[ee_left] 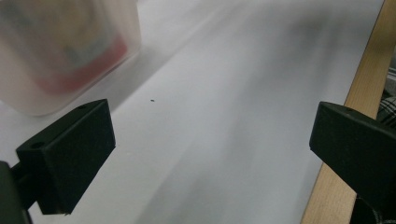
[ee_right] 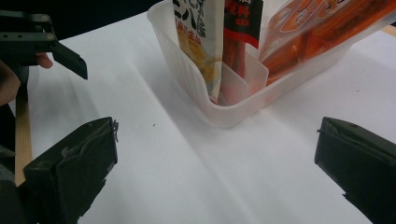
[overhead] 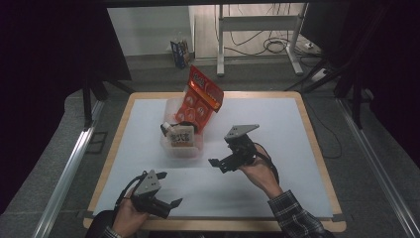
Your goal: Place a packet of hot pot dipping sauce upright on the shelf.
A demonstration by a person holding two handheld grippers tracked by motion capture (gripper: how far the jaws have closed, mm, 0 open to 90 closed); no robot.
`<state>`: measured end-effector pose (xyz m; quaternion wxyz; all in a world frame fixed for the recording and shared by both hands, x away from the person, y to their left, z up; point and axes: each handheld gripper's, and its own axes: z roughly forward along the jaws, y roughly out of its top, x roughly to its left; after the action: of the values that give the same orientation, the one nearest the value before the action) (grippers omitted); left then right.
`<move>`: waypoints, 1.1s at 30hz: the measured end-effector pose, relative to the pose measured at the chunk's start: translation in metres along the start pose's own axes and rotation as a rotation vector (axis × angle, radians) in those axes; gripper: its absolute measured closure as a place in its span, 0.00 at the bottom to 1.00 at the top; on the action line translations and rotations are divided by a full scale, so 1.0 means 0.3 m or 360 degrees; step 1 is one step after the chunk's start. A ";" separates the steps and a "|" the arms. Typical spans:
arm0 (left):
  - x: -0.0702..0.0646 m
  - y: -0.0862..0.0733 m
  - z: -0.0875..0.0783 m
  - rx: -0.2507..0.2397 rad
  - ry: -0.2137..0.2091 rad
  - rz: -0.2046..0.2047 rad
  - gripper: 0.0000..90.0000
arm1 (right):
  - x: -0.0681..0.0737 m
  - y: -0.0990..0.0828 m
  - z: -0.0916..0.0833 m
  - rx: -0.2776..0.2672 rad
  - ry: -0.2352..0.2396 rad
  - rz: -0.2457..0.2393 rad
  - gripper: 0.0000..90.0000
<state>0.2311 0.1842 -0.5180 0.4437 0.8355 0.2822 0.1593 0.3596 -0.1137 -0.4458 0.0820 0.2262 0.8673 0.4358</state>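
One clear bin (overhead: 182,147), three snack packets, two tongs.

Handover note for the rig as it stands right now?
Left gripper: open, holding nothing, low near the table's near edge.
Right gripper: open, holding nothing, just right of the clear bin.
Things: orange snack bag stands tilted in the bin's far end; white packet and a dark red packet stand in its near end.
Done: three packs sit in the bin.
Left: nothing loose on the white mat.

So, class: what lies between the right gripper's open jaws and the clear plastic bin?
Nothing: in the right gripper view, bare white table cover separates the right gripper from the bin.
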 end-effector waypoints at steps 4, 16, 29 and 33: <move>-0.002 0.000 -0.004 -0.0024 0.0027 0.0028 0.00 | 0.004 -0.009 -0.020 -0.0004 -0.0012 -0.0001 0.00; 0.004 0.000 -0.016 -0.0087 0.0074 0.0028 0.01 | 0.001 -0.049 -0.095 -0.0058 -0.0075 0.0008 0.00; 0.003 -0.004 -0.012 -0.0062 0.0091 0.0035 0.01 | -0.002 -0.133 -0.123 -0.0075 -0.0136 0.0020 0.00; 0.003 -0.004 -0.012 -0.0059 0.0097 0.0035 0.01 | 0.001 -0.155 -0.123 -0.0057 -0.0152 0.0033 0.00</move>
<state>0.2295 0.1877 -0.5170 0.4485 0.8249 0.2836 0.1948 0.3320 -0.1644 -0.4603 0.1229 0.2543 0.8521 0.4407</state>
